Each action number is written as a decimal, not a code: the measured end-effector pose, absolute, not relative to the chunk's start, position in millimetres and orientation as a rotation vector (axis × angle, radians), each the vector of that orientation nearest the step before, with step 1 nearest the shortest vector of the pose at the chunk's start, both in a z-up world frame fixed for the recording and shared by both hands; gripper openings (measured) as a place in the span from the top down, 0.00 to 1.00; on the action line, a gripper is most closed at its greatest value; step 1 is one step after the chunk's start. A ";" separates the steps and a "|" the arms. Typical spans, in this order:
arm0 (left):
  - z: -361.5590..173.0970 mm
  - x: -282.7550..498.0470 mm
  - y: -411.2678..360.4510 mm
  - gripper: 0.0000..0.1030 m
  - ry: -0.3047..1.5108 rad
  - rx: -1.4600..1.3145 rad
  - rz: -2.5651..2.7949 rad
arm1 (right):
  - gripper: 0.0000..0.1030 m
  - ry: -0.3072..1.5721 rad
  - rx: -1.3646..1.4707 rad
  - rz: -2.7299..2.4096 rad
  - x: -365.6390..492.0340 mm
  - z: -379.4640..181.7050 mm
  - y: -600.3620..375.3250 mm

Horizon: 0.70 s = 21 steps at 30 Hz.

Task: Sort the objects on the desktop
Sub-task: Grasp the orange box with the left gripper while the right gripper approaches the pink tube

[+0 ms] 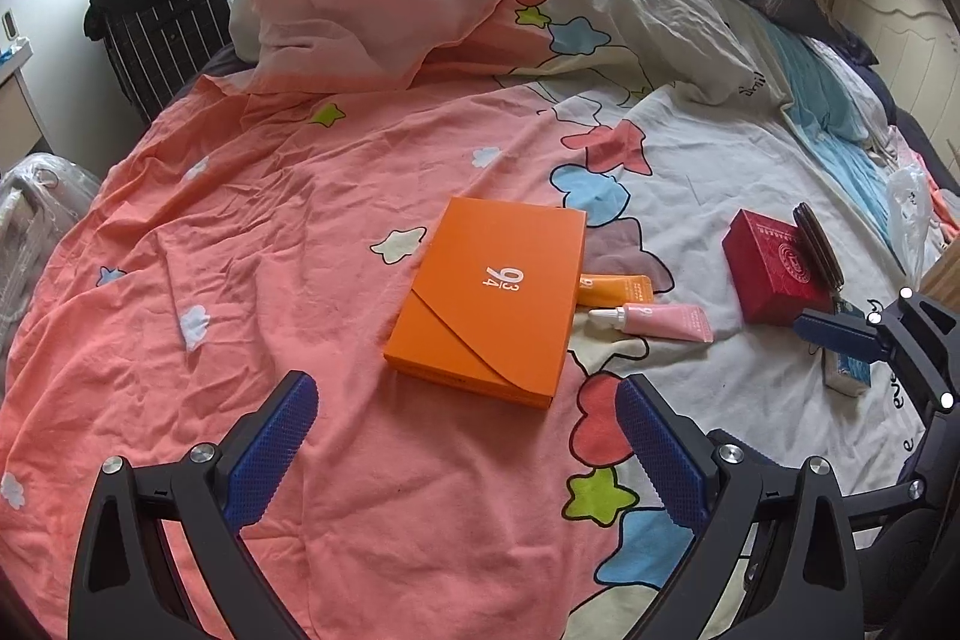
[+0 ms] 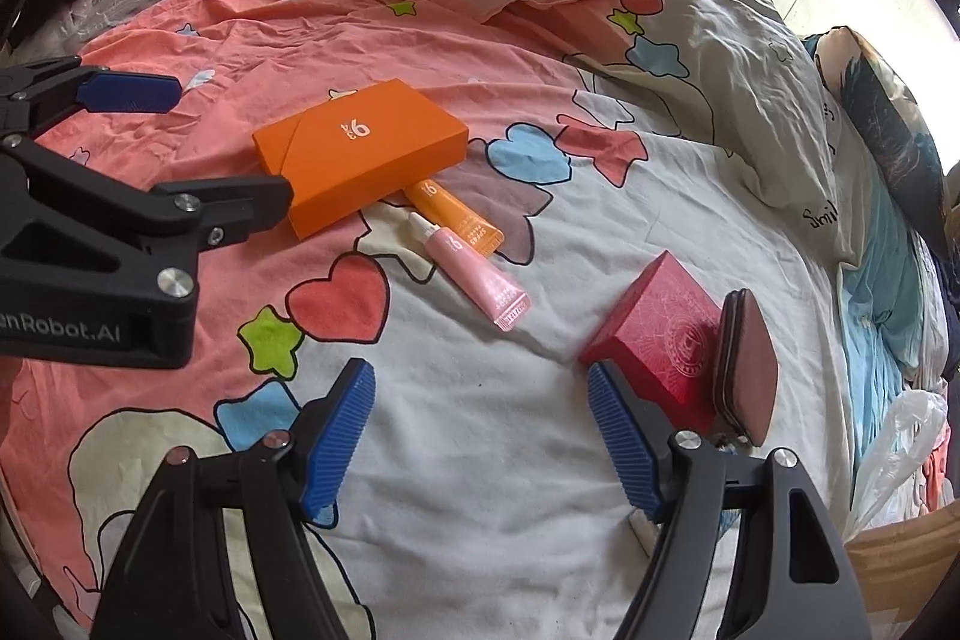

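Both grippers stand wide open and empty above the bedsheet (image 1: 336,220). Left gripper (image 1: 465,451) has bare sheet between its blue pads, just short of the orange box (image 1: 492,298). Right gripper (image 2: 480,436) also spans bare sheet; its right pad is just beside the red box (image 2: 654,340), but whether they touch I cannot tell.

White "9¾" is printed on the orange box. An orange tube (image 2: 456,220) lies against that box, its cap end hidden under it, and a pink tube (image 2: 480,280) lies beside the orange one; both tubes carry small print too fine to read. Right of them, well apart from the orange box, the red box bears a round emblem, unreadable. A brown case (image 2: 747,364) leans on it. "Robot.AI" shows on the left gripper's body, the start cut off.
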<state>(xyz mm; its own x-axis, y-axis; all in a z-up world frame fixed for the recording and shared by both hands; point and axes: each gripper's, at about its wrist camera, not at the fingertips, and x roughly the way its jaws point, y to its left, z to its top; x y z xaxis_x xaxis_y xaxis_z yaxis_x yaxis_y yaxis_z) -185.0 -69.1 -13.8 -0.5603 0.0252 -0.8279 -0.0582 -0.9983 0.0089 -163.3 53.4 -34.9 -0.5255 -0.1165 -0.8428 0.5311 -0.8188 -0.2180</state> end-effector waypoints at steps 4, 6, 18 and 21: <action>-18.1 -193.6 -66.0 0.01 0.027 -1.473 2.710 | 0.32 0.656 1.254 -2.342 -170.6 -39.3 49.7; -18.1 -196.2 -63.4 0.01 0.048 -1.468 2.728 | 0.32 0.661 1.253 -2.335 -173.4 -41.1 47.8; -34.9 -216.4 -50.4 0.01 0.271 -1.481 2.721 | 0.32 0.688 1.255 -2.323 -187.6 -49.6 42.3; -40.3 -222.3 -54.1 0.01 0.278 -1.499 2.726 | 0.32 0.702 1.259 -2.322 -191.7 -52.2 39.7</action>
